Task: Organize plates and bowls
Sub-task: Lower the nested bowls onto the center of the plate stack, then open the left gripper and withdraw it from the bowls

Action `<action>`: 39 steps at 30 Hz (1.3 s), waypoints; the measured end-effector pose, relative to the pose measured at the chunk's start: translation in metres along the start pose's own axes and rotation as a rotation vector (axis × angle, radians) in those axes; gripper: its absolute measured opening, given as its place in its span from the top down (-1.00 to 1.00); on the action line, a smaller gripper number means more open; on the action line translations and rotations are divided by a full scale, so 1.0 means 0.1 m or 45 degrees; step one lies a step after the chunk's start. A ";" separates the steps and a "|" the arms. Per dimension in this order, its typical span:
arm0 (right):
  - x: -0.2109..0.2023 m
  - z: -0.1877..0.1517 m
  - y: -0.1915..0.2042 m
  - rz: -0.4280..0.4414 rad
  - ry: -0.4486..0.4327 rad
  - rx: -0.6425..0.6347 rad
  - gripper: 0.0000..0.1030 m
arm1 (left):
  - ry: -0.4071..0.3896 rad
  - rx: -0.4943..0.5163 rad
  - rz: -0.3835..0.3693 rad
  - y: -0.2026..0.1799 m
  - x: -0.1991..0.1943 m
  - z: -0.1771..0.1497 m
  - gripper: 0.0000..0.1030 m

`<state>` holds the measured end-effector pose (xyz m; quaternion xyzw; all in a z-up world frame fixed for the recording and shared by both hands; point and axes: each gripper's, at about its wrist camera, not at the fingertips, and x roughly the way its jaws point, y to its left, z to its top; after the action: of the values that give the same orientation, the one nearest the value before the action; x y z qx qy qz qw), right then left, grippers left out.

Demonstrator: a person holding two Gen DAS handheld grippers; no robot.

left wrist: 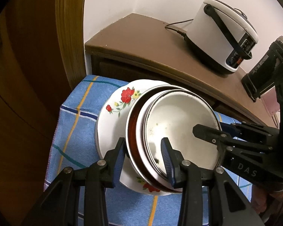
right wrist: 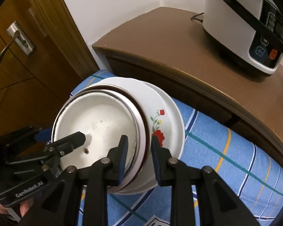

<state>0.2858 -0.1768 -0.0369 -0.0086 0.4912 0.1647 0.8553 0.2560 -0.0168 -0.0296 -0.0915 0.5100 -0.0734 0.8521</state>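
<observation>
Brown counter runs along the white wall w/ a white rice cooker on it, cord trailing behind; wooden door w/ metal handle to the left; in front of the counter sits a lower surface under a blue checked cloth. On the cloth, a stack of dishes: floral plate at the bottom, red flowers on its rim; nested above it a brown-rimmed bowl; on top a white enamel bowl, inside specked w/ bits of residue. Left claw is narrow, straddling the near rims of the upper bowls, one pad outside the brown-rimmed bowl, the other inside the enamel bowl; pads look pressed on them. Right claw is also narrow, clamped across the stack's opposite edge, one finger inside the enamel bowl, the other outside against the floral dish. Stack sits tilted between the two claws.
</observation>
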 end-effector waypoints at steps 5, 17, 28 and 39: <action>0.00 -0.02 -0.02 -0.002 -0.015 0.004 0.51 | -0.005 -0.004 -0.010 0.01 0.00 0.01 0.21; -0.03 -0.04 0.02 -0.038 -0.046 -0.021 0.50 | -0.028 0.020 0.014 -0.01 -0.01 -0.01 0.21; -0.32 -0.17 -0.05 -0.049 -0.163 0.035 0.14 | -0.122 0.039 0.044 -0.04 -0.29 -0.02 0.11; -1.33 -0.71 0.10 -0.248 -0.571 0.023 -0.37 | -0.484 0.182 0.096 -0.43 -0.97 -0.34 -0.30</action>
<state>0.1618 -0.2159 0.0401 -0.0117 0.2871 0.0749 0.9549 0.1798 -0.0399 0.0475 -0.0239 0.3365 -0.0588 0.9395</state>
